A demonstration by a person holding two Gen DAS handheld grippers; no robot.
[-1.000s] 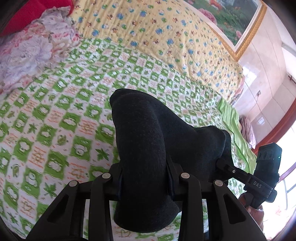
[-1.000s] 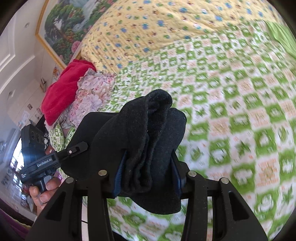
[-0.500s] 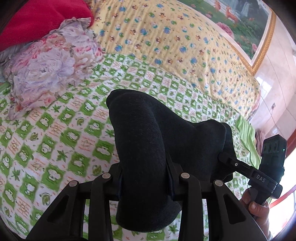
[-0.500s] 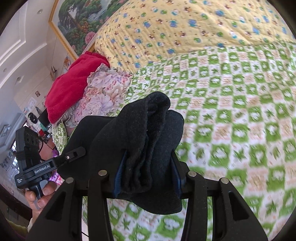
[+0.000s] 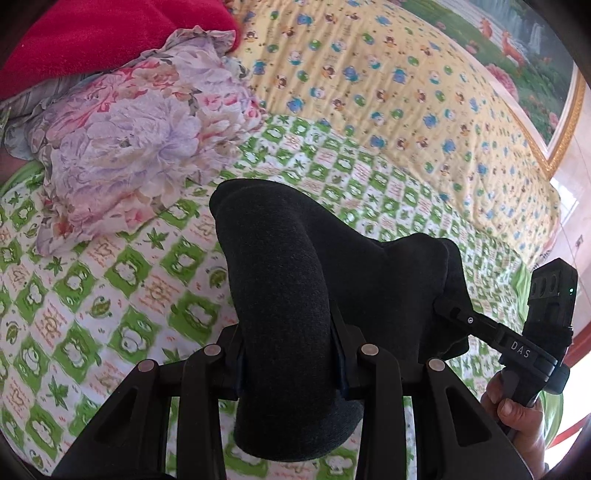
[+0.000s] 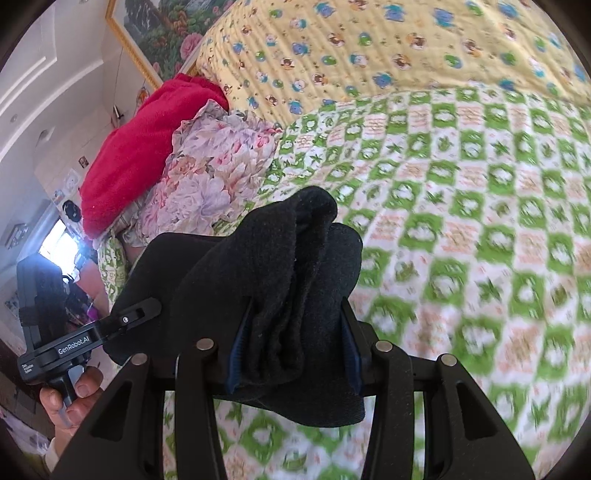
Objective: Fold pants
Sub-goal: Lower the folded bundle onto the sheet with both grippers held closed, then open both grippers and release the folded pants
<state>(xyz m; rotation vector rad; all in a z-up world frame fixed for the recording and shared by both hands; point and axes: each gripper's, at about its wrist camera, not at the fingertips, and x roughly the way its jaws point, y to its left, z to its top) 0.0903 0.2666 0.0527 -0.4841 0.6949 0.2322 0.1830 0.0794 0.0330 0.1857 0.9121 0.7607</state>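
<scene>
Both grippers pinch bunched folds of the dark pants (image 5: 280, 295) above the bed (image 5: 110, 295): left gripper (image 5: 288, 354) and right gripper (image 6: 295, 350) jaws clamp the cloth, which hides their pads and fingertips. The pants' full shape is lost in folds, and the bedding looks blurred in the right view.

Green-checked bed (image 5: 110, 295) with floral bedding (image 5: 140, 147), yellow quilt (image 5: 369, 92), red blanket (image 5: 92, 33)

Bed with green checked quilt (image 5: 110, 295), yellow cartoon-print blanket (image 5: 369, 92), gilt-framed landscape painting (image 5: 517, 55), bright window (image 6: 61, 245)
</scene>
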